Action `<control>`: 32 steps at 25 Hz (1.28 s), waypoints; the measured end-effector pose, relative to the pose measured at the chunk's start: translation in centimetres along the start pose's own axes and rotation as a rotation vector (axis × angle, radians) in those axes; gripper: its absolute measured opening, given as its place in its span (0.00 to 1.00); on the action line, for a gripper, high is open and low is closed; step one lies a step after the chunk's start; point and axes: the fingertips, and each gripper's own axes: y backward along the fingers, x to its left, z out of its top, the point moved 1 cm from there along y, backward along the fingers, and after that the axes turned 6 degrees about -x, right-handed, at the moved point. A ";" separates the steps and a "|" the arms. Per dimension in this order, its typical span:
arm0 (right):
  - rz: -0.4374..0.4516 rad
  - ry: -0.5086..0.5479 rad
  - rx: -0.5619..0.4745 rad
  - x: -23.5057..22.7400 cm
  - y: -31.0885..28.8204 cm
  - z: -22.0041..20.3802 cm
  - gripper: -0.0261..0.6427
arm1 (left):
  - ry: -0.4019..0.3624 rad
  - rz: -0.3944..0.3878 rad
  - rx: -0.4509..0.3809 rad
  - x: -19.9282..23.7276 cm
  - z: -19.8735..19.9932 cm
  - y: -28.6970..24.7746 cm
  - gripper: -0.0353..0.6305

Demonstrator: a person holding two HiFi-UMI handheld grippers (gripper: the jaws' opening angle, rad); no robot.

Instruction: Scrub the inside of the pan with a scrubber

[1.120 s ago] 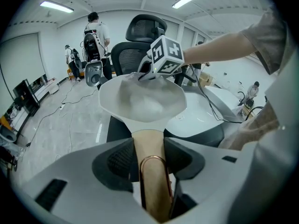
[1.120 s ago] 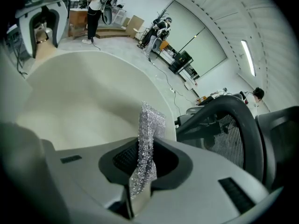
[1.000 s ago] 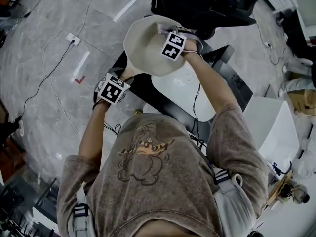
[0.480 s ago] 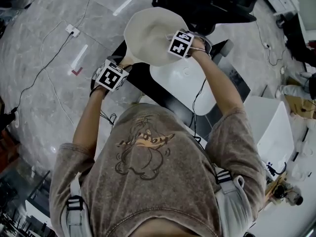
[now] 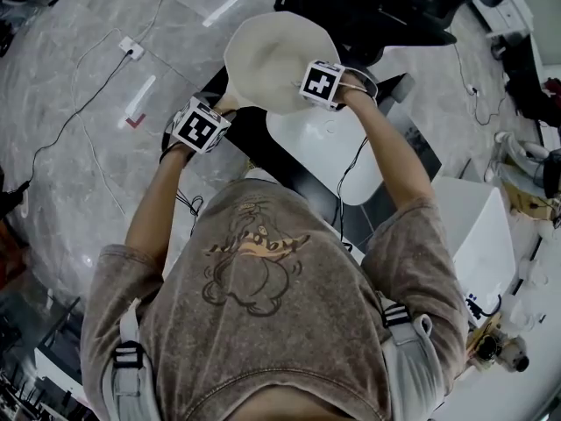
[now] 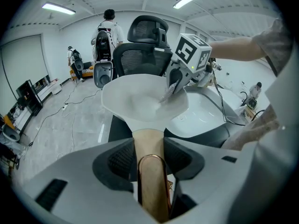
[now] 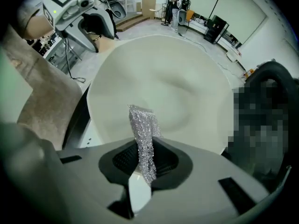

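A cream pan (image 5: 263,51) is held up off the table by its wooden handle (image 6: 150,148). My left gripper (image 6: 150,164) is shut on that handle, at the pan's lower left in the head view. My right gripper (image 5: 307,84) points down into the pan near its right rim. It is shut on a silver mesh scrubber (image 7: 144,134), whose tip rests against the pan's inner surface (image 7: 177,78). In the left gripper view the scrubber (image 6: 167,94) touches the inner wall on the right side.
A white rounded tabletop (image 5: 329,152) on a black frame lies under the pan. A black office chair (image 5: 368,7) stands just beyond. Cables and tape marks cross the grey floor (image 5: 105,103) at left. A white box (image 5: 478,226) sits at right.
My right gripper has slid with the scrubber across the pan's inside toward the right rim and tipped more upright. The left gripper has kept its hold on the handle.
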 end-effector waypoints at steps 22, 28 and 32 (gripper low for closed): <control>0.446 -0.137 -0.216 7.4 -2.7 10.1 0.15 | 0.006 0.008 0.003 -0.2 0.0 -0.2 0.36; 0.438 -0.187 -0.299 6.2 -3.6 14.1 0.15 | 0.029 -0.005 0.011 -0.2 -0.3 -0.2 0.37; 0.376 -0.203 -0.351 5.1 -4.2 16.3 0.15 | 0.021 -0.006 -0.001 0.0 -0.2 -0.1 0.37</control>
